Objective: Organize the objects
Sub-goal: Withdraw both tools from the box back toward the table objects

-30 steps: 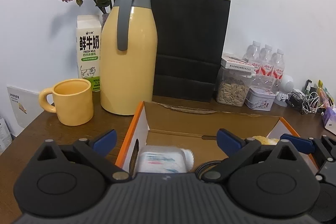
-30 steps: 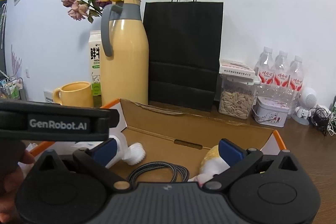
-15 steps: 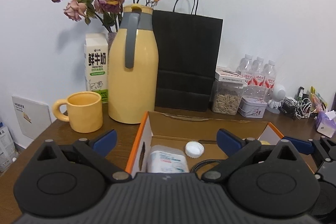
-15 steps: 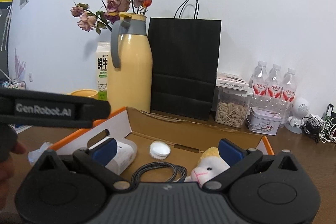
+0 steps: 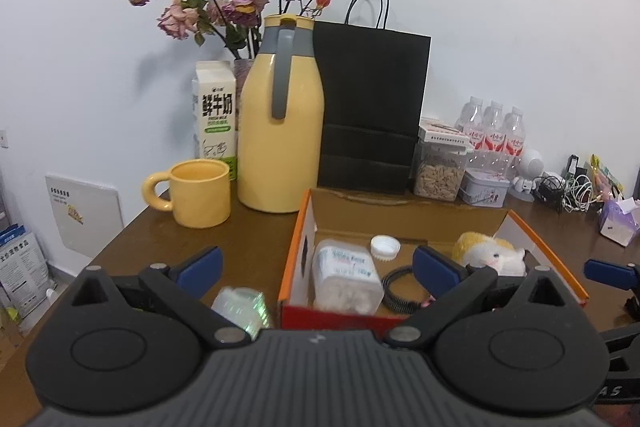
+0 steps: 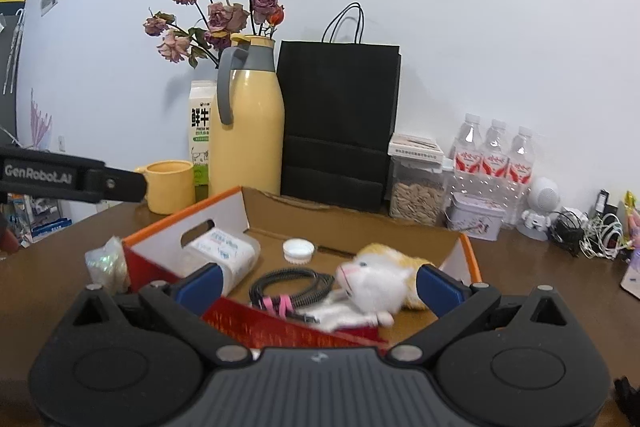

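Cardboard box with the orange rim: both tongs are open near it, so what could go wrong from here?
1. The iridescent crinkly packet lies outside the orange-rimmed cardboard box, tight against its left wall; the open left tongs might shove the box when reaching for it.
2. The white and yellow plush cat leans near the front wall and could tip out if the box is nudged.

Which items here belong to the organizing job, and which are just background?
Job items: cardboard box; inside it a plastic jar, white cap, coiled cable, plush toy; shiny packet outside the box.

Background: flask, mug, milk carton, black bag, water bottles.
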The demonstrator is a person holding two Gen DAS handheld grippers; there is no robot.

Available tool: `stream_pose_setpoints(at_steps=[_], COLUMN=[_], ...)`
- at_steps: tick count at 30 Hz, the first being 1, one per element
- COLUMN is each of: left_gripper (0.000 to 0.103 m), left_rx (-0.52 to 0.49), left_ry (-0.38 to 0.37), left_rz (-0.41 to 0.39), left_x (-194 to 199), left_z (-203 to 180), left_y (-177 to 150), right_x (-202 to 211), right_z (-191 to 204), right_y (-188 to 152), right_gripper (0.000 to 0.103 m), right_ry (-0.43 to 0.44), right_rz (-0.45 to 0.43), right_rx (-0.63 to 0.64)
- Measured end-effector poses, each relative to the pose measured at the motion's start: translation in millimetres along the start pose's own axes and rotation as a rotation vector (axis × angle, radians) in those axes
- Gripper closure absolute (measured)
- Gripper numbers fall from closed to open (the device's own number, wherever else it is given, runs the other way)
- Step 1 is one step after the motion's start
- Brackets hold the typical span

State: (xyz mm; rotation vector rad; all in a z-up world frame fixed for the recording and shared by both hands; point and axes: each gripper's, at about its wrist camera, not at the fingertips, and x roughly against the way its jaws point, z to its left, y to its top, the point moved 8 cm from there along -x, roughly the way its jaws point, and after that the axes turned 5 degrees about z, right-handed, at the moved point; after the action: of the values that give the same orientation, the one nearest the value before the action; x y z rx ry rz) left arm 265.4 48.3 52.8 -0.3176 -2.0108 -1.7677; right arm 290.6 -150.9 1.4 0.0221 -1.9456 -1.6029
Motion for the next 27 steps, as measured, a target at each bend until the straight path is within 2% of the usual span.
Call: stream_pose_setpoints(at_steps=[9,17,23,27], left_gripper=[0.0,0.0,0.0,0.0], left_rx=[-0.016,-0.026,-0.025,-0.026], left_ry=[0.005,0.016,0.001,-0.029], left_rz=[0.042,0.101,0.148,0.154], left_x=[31,52,64,71], left_z=[15,32,38,34], left_y=[-34,-76,-107,-115], right_x=[34,53,61,59], right_z=[-1,0,7,14], right_y=[-36,-79,-110,-116], right_gripper=[0.0,0.0,0.0,0.0], right_ry=[0.017,0.05,0.117,0.163], right_rz=[0.043,0.106,0.158,0.175], right_rx=[0.005,0.002,0.017,0.037])
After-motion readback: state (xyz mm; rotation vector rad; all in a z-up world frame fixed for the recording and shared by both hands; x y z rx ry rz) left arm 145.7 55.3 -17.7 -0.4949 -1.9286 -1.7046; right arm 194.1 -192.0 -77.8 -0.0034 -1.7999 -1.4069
